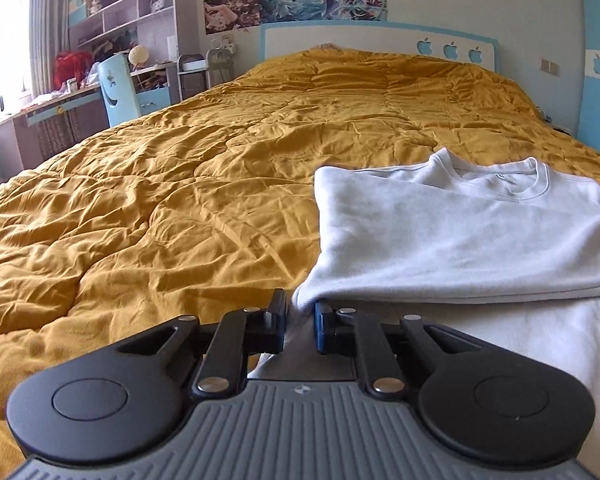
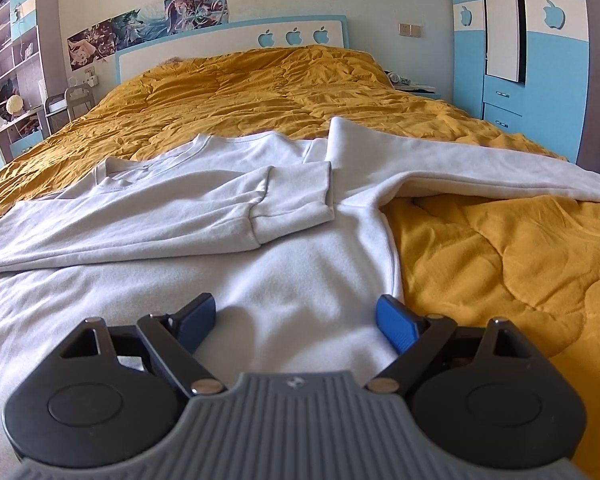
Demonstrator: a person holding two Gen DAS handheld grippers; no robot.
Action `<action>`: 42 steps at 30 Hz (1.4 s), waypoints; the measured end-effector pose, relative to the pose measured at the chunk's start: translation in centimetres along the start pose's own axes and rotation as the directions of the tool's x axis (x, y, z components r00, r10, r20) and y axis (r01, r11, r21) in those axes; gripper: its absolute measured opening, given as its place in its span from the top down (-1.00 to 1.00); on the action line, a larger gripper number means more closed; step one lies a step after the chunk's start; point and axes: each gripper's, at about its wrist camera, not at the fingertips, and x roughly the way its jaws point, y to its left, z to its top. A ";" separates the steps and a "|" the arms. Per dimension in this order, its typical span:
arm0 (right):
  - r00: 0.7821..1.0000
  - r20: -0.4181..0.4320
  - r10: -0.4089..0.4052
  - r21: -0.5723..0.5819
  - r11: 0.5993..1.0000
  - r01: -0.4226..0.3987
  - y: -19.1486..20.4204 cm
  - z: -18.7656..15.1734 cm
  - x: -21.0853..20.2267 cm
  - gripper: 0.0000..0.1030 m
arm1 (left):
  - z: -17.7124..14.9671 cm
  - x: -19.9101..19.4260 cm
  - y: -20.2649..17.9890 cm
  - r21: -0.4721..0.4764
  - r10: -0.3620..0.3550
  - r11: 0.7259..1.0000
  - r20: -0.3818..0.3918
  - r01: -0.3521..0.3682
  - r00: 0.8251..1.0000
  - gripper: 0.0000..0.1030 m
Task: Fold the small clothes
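No readable text, apple cutouts on headboard (image 1: 452, 49)

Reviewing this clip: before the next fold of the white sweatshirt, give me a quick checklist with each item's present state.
1. Left gripper has cloth between its pads: ok, the jaws are nearly shut on the sweatshirt at its folded left edge.
2. Right gripper has a hold on the cloth: not ok, its jaws stand wide open above the fabric.
3. Left sleeve folded across the chest: ok, the cuff lies on the body.
4. Right sleeve folded in: not ok, it lies spread out over the yellow quilt.
5. Collar flat and visible: ok.
6. Hem lying flat: cannot tell, it lies below both views.
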 end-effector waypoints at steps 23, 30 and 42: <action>0.977 0.177 -0.121 0.773 0.632 -0.062 -20.2 1.9 -7.0 -0.60 | 1.7 -9.0 -0.6 -0.252 -0.237 0.933 0.103 0.256 0.966 0.05; 0.941 0.200 -0.273 0.845 0.534 -0.025 -27.7 2.1 -7.3 -0.60 | 1.8 -10.2 -4.7 -0.264 -0.417 0.871 0.055 0.415 0.907 -0.02; 0.894 0.311 -0.322 0.851 0.513 -0.111 -39.0 3.1 1.3 -0.51 | 1.4 -8.5 -7.7 -0.276 -0.349 0.908 -0.077 0.317 0.934 -0.02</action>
